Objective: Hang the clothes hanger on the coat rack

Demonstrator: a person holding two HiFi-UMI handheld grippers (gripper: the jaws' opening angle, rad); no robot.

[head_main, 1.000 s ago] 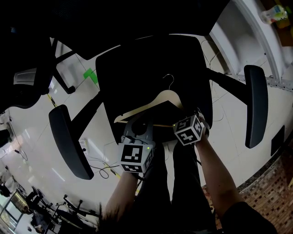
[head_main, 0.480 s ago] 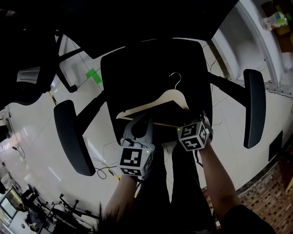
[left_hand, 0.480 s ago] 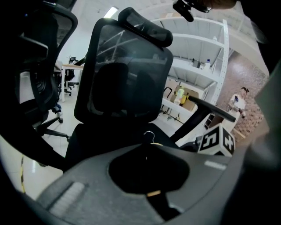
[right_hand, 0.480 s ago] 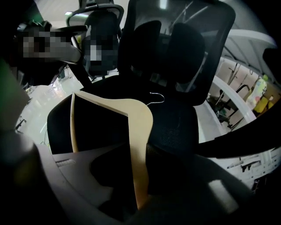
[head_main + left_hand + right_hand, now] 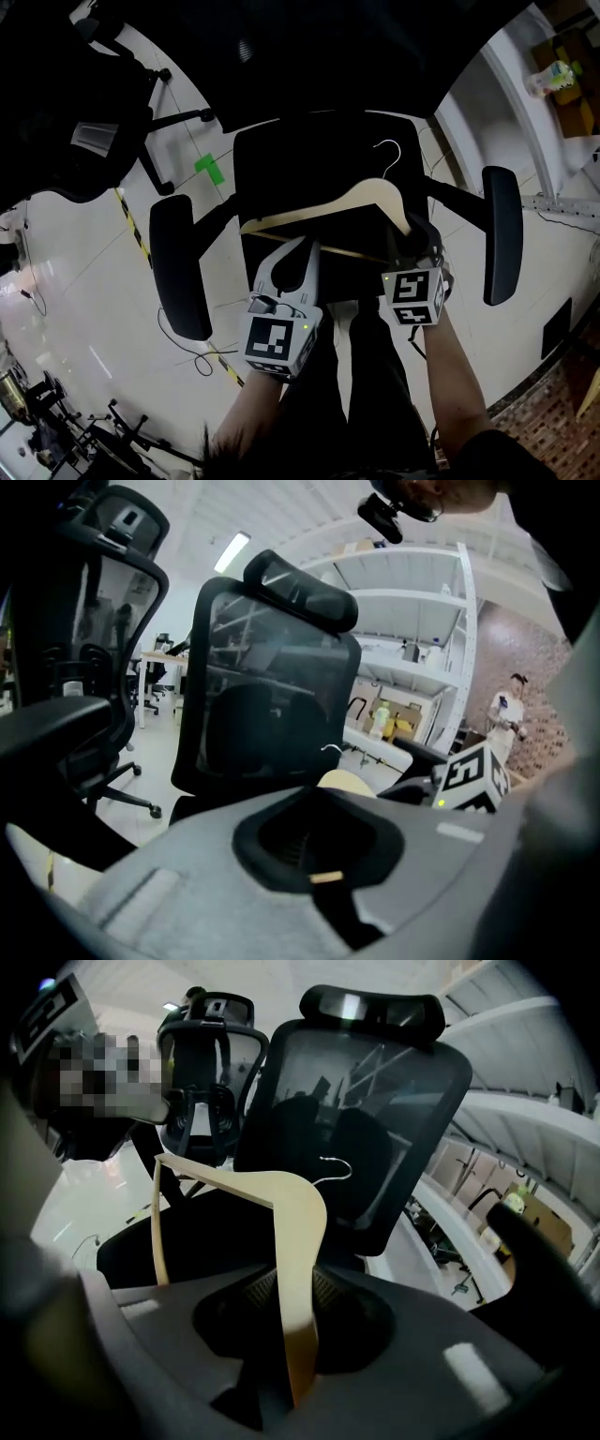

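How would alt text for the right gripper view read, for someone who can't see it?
A pale wooden clothes hanger is clamped by one arm in the right gripper's grey jaws, its metal hook showing in front of a black mesh office chair. A second office chair stands behind, with white shelving at right.

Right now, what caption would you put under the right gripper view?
Right gripper clamps one arm of the wooden hanger, a black office chair behind it.

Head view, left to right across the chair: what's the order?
First armrest → left tongs → right tongs → second armrest → bottle. The hanger spans both tongs, so it's left out.
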